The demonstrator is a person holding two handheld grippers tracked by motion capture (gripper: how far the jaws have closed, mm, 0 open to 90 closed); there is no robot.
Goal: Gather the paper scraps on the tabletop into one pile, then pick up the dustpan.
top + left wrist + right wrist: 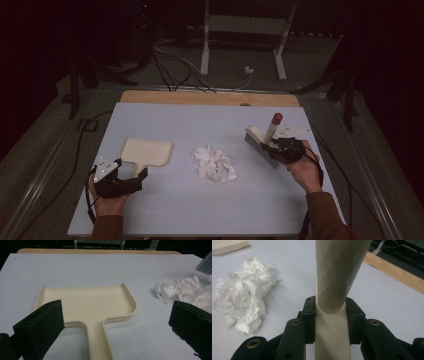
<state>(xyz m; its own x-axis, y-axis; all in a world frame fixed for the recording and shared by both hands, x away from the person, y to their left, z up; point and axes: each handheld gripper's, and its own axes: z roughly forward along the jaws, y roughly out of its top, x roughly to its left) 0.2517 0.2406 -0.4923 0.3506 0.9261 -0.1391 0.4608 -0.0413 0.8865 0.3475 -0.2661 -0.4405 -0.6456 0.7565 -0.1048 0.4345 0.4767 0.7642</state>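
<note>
- my right gripper (272, 146) clamped on the brush (264, 141) handle, bristles on the table (175, 210), handle tilted up
- my left gripper (131, 176) jaws wide apart, holding nothing; dustpan (85, 303) handle runs between them, untouched
- tissue wad (214, 163) between both grippers, just left of the brush, right of the dustpan

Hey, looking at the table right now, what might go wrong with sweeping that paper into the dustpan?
The left gripper stands open around the dustpan handle, not gripping it, so a push from the brush might slide the pan away. The crumpled paper is light and loose and could scatter or roll past the pan. The right gripper clamps the brush handle, which may twist in the jaws under sweeping pressure.
</note>
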